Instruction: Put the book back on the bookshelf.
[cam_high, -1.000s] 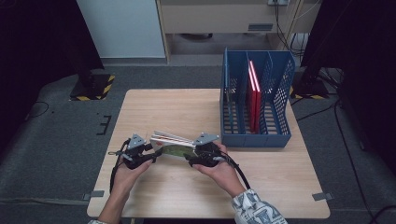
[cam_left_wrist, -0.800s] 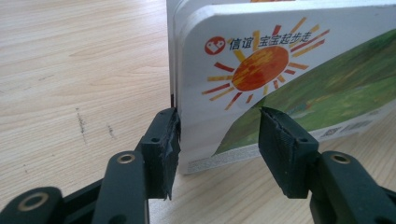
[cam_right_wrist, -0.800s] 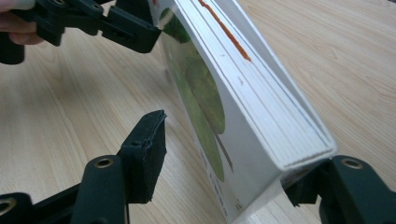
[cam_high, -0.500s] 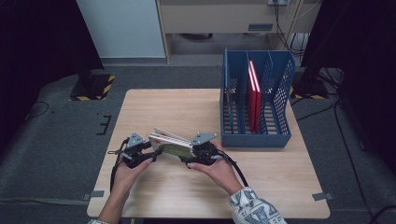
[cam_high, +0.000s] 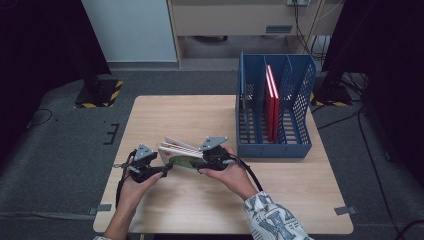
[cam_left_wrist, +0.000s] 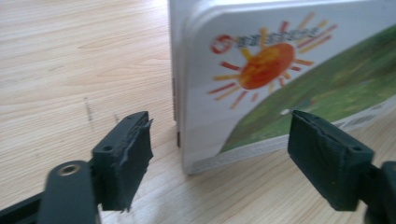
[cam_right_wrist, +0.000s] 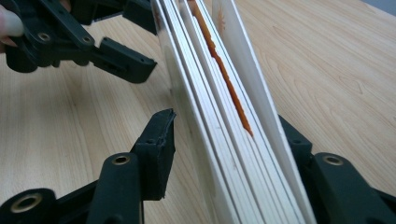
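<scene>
Lab: taped floor (cam_high: 102, 95), cables (cam_high: 372, 165).

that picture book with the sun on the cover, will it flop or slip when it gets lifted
The picture book probably stays stiff: its cover and pages look thick like board. The glossy cover may slip between pads. Standing on edge, it could tip, since the left hand-held gripper stands open around it.

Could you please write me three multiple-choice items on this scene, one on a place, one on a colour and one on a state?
1. Where is the blue rack?
A. table's right side
B. floor
C. table's near left corner
2. What colour are the books standing in the rack?
A. green
B. red
C. yellow
3. How do the left gripper's jaws stand around the stack of books?
A. shut on it
B. open, apart from it
C. folded away

Answers: A, it stands right of the hands; B, red books stand upright; B, gaps show beside both pads, the jaws having just been opening.
</scene>
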